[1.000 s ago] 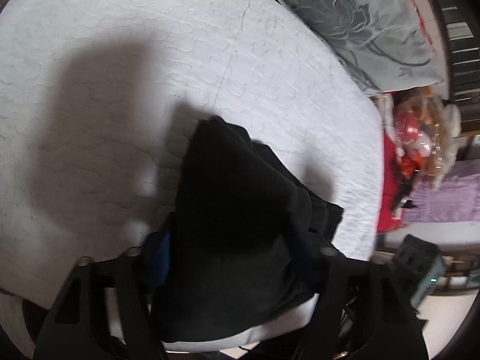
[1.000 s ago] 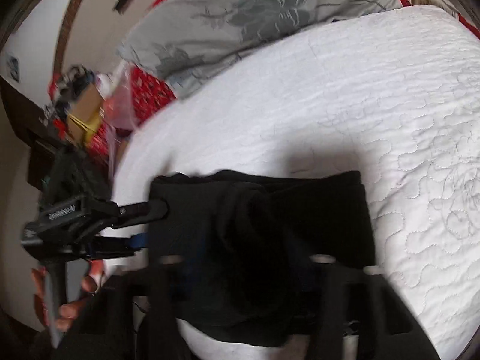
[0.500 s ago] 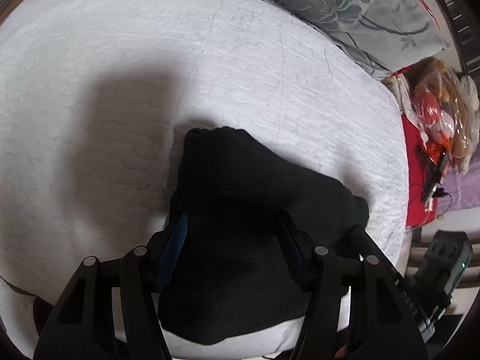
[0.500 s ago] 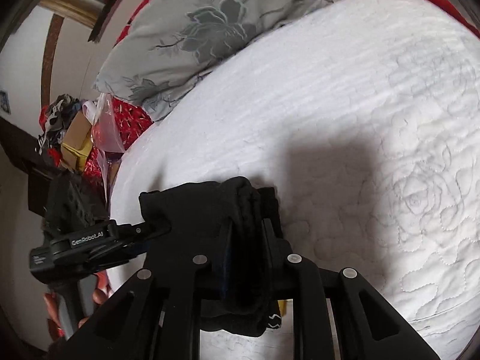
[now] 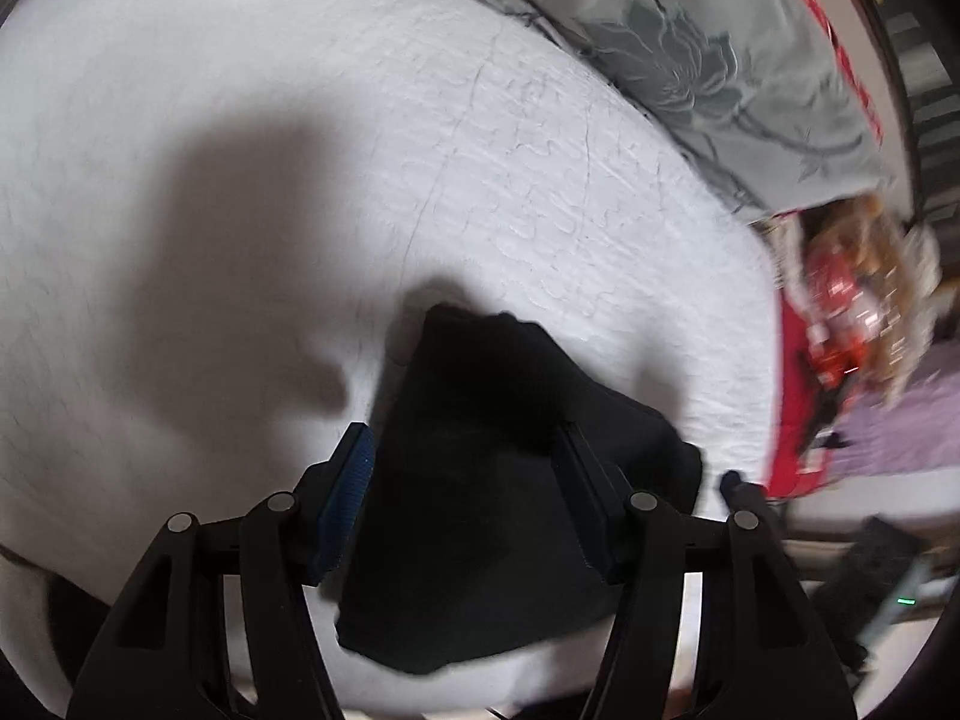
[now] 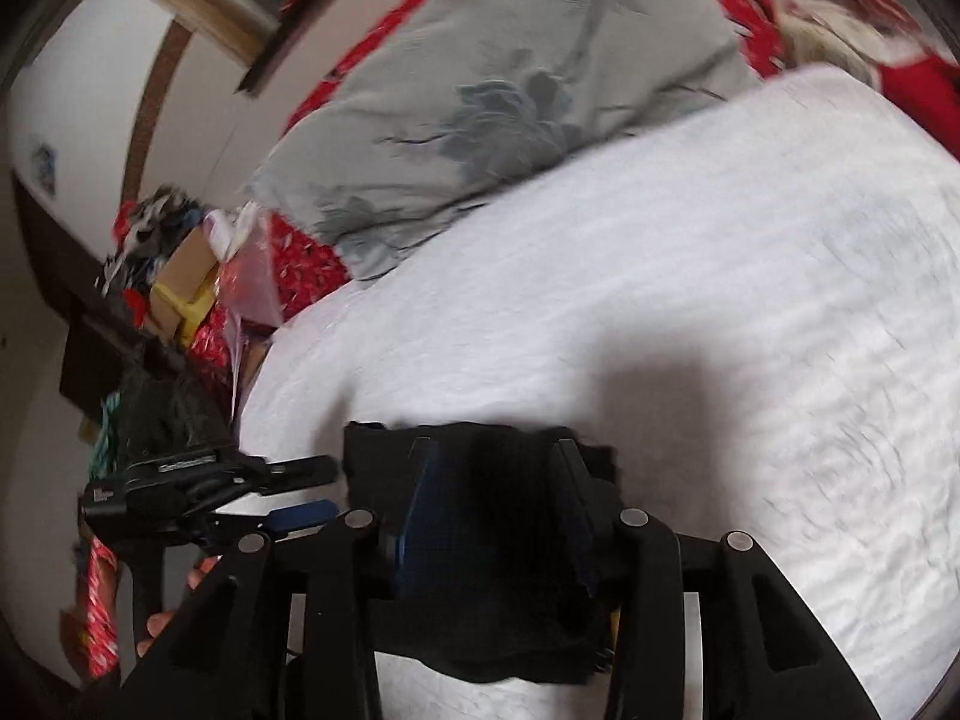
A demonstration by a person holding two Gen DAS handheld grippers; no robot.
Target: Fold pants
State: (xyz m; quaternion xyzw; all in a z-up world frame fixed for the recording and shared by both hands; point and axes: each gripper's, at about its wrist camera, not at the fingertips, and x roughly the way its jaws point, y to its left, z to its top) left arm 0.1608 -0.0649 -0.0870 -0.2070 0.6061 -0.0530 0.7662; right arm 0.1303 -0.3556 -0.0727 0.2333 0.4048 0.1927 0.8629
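- Pants (image 5: 504, 480) sit as a compact black bundle on the white quilted bed (image 5: 300, 120), right at the near edge, overhanging slightly in the left wrist view.
- Left gripper (image 5: 462, 498): fingers stand fairly wide, straddling the bundle. Can't confirm the pads press on cloth; it reads as released. Drag that hand off sideways and a pad can snag the top layer and flip the fold open.
- Bundle is thick and soft, looks springy. Let go too fast and it may puff up or unroll.
- Near-edge placement is the main risk: any nudge toward you and it slides off the bed.
- Right gripper (image 6: 492, 510): fingers opening now, with the bunched end of the pants between them. Cloth may cling to the blue pads, so pulling up early lifts that end and wrecks the fold.
- Grey floral pillow (image 6: 510, 90) is well apart, no issue.
- Both views blurred, so edges are uncertain.
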